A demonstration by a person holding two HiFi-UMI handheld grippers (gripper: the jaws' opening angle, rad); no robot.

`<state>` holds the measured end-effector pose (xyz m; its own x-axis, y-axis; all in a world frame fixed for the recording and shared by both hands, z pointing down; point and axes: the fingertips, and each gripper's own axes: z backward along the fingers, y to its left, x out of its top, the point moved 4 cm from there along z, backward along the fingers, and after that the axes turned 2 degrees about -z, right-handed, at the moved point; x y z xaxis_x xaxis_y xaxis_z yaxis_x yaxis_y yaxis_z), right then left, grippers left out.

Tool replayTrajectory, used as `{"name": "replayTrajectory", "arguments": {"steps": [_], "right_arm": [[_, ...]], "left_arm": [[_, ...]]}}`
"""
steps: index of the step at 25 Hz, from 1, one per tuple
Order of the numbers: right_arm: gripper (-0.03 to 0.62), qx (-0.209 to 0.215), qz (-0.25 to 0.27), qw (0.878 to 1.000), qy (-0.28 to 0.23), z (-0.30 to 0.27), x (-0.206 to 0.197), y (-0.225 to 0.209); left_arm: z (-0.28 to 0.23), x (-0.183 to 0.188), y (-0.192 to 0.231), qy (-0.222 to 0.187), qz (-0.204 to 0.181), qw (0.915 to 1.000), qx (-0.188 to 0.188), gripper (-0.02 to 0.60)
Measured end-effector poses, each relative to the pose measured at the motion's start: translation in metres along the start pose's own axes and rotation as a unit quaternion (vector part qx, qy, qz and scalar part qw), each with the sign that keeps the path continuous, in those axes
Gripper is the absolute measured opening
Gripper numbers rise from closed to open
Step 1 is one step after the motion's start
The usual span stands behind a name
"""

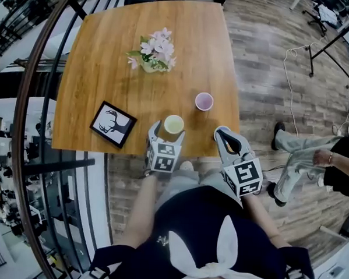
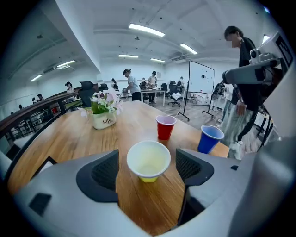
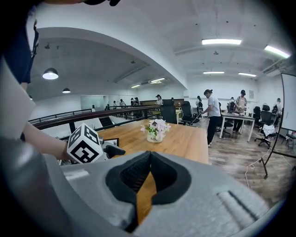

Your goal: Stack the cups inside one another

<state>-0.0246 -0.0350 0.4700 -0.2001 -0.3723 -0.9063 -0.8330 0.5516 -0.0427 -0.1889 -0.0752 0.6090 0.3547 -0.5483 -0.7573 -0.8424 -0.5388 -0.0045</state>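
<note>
A yellow cup point(image 2: 148, 160) stands upright near the table's front edge, and it also shows in the head view as the yellow cup point(image 1: 174, 124). My left gripper point(image 2: 147, 163) is open. Its jaws flank the cup on both sides with a gap to each pad. Behind it stand a red cup point(image 2: 165, 126) and a blue cup point(image 2: 210, 138), both upright and apart. The red cup point(image 1: 204, 101) shows from above; the blue cup is not visible there. My right gripper point(image 3: 149, 155) is shut on nothing, tips meeting, over the front right edge, right gripper point(image 1: 220, 132).
A white flower pot point(image 1: 153, 54) sits mid-table and a black picture frame point(image 1: 113, 124) lies at the front left. The table's point(image 1: 97, 62) front edge is just under both grippers. A railing runs along the left. A person point(image 1: 313, 158) stands on the floor at right.
</note>
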Motion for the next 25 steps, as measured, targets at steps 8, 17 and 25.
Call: {"name": "replayTrajectory", "arguments": {"steps": [8, 17, 25], "right_arm": [[-0.002, 0.002, -0.001, 1.000, 0.007, -0.004, -0.001, 0.002], [-0.002, -0.002, -0.003, 1.000, 0.011, -0.007, -0.005, 0.000], [-0.002, -0.001, -0.004, 1.000, 0.011, -0.009, -0.006, -0.001]], "left_arm": [[-0.014, -0.009, -0.002, 0.020, -0.015, 0.9996, -0.010, 0.374], [-0.019, -0.011, 0.001, 0.030, 0.000, 0.9993, -0.023, 0.354], [-0.019, -0.011, 0.002, 0.029, -0.001, 0.9993, -0.024, 0.353]]}}
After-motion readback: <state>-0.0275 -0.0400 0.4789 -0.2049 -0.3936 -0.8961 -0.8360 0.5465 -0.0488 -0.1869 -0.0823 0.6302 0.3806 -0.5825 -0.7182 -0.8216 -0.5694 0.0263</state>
